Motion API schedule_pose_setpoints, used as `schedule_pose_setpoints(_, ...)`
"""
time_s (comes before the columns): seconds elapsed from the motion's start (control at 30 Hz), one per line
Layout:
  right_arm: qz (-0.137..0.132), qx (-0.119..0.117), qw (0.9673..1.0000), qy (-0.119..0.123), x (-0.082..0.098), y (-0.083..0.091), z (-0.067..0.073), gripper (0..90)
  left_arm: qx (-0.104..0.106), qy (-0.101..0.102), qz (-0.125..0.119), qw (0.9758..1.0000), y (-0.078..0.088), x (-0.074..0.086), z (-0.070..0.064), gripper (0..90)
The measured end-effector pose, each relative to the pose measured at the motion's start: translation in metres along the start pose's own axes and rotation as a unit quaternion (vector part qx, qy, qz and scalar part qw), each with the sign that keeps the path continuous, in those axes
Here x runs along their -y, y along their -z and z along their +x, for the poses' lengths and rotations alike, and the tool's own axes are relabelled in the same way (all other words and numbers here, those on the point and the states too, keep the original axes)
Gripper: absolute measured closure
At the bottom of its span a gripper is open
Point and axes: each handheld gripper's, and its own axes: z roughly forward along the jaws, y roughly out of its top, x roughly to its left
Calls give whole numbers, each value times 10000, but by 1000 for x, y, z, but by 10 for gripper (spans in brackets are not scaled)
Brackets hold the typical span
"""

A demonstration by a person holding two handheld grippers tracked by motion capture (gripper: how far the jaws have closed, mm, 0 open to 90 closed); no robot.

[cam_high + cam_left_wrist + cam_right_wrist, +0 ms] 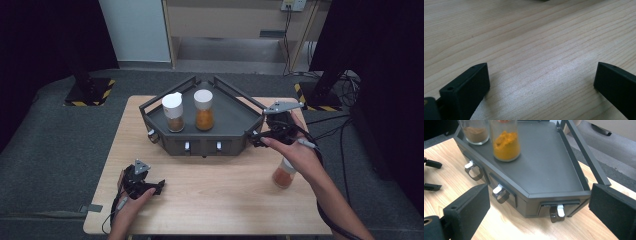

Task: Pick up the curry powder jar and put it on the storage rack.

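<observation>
Both your grippers hang released, the right one at the rack's corner.

Your right gripper (256, 136) gapes wide just beside the dark rack (554, 170), whose tray carries the orange-powder jar (505, 141) and the brown-powder jar (475, 131). Your left gripper (159, 187) rests spread on the table (529, 37), well apart.

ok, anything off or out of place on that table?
One thing: a clear spice jar of orange powder sits alone on the light wooden table, beside the person's right forearm, while two like jars, brown and orange-filled, stand upright in the dark grey angular tray. No spill or damage shows.
</observation>
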Motion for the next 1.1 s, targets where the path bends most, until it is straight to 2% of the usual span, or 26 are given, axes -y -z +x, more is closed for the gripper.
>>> schedule_pose_setpoints(1.1, 110, 302, 9992, -246, 46, 28, -20, 33, -1, 0, 1, 10000, 0, 0, 0, 0)
